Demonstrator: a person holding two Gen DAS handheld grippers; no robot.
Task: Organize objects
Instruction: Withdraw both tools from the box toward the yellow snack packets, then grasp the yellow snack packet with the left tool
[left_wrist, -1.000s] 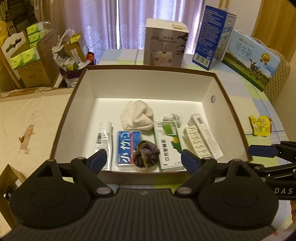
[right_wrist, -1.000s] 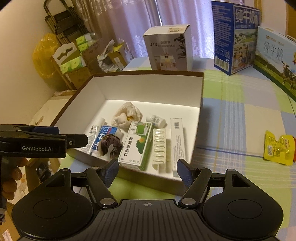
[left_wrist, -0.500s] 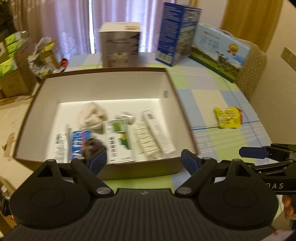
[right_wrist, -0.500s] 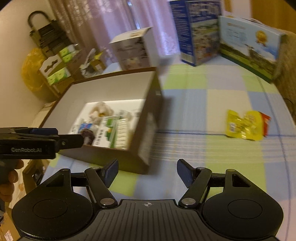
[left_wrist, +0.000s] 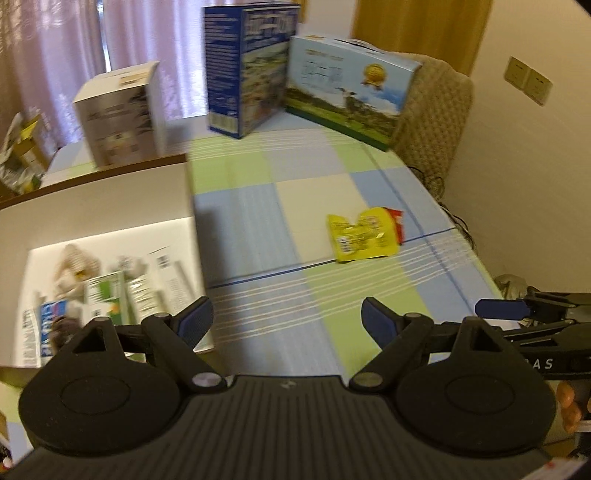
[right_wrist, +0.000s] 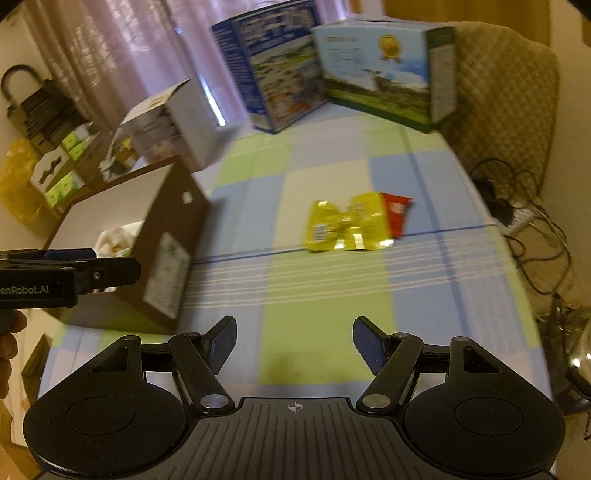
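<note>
You held both the left gripper (left_wrist: 287, 317) and right gripper (right_wrist: 294, 341) with jaws apart, empty. The yellow snack packet (right_wrist: 351, 222) lay flat mid-table, toward the right edge, well apart from the box (right_wrist: 166, 236). Best approach: low, pinching a crinkled edge.

One yellow snack packet (right_wrist: 349, 225), one open brown box (right_wrist: 162, 229), three cartons standing behind (left_wrist: 118, 114) (left_wrist: 247, 66) (left_wrist: 347, 85) — two grippers (left_wrist: 286, 321) (right_wrist: 294, 343)

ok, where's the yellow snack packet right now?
The yellow snack packet lies flat on the checked tablecloth, outside and to the right of the brown box. In both wrist views it sits ahead of the open grippers, with nothing touching it.
</note>
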